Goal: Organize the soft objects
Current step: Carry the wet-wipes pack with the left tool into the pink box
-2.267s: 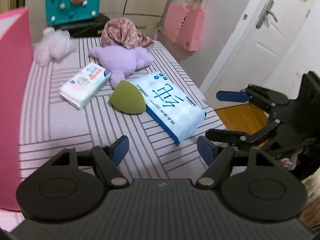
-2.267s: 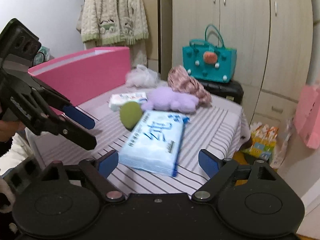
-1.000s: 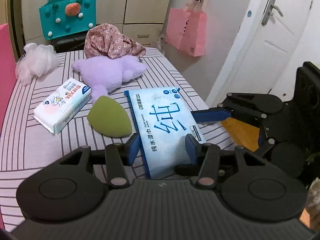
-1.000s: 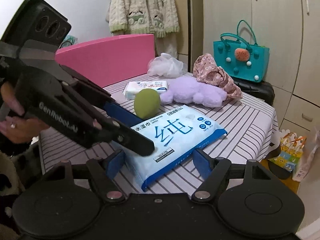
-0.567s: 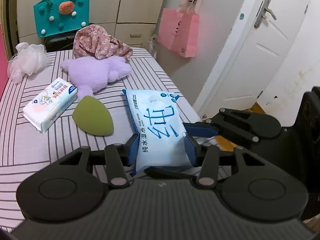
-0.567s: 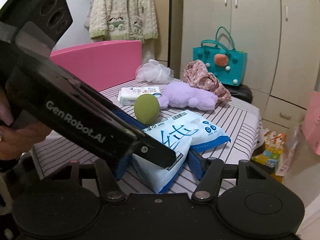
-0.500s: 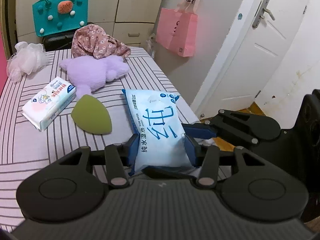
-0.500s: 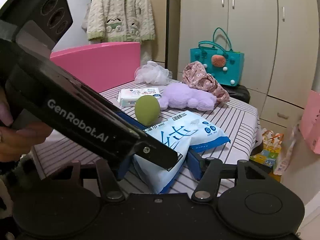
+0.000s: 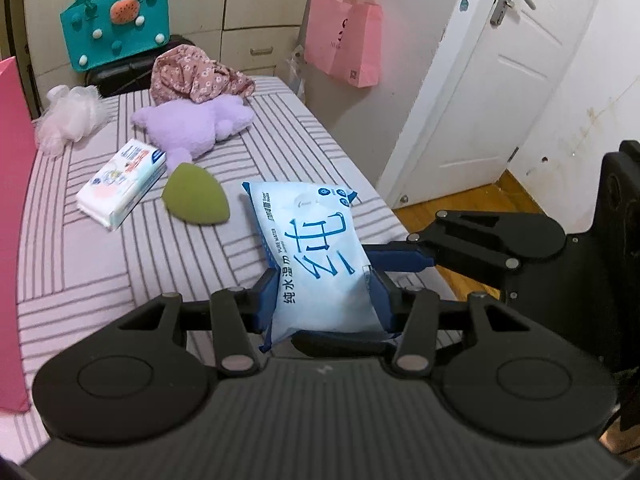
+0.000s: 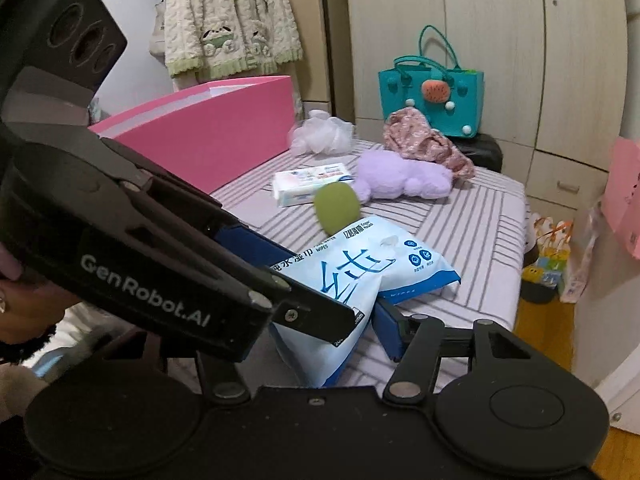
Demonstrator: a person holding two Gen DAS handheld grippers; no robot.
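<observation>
A large light-blue wet wipes pack (image 9: 316, 256) (image 10: 360, 268) is tilted, its near end raised off the striped tabletop (image 9: 100, 280). My left gripper (image 9: 322, 296) is shut on its near end, one blue pad on each side. My right gripper (image 10: 320, 332) comes in from the right, jaws closed on the same pack. One of its fingers (image 9: 400, 260) presses the top and the other lies beneath. Behind the pack lie a green egg-shaped sponge (image 9: 196, 200), a small tissue pack (image 9: 122, 182), a purple plush (image 9: 192, 128), a floral cloth (image 9: 196, 80) and a white mesh pouf (image 9: 68, 116).
A tall pink box (image 10: 208, 132) stands along the table's left side. A teal bag (image 9: 116, 28) sits on a black case past the far edge. A pink paper bag (image 9: 344, 40) hangs by the white door (image 9: 500, 80). A hand (image 10: 8, 280) holds the left gripper.
The wipes pack lay flat a second ago; its near end is now lifted and bent. The right jaws narrowed onto it. Both grippers rose slightly and drew back.
</observation>
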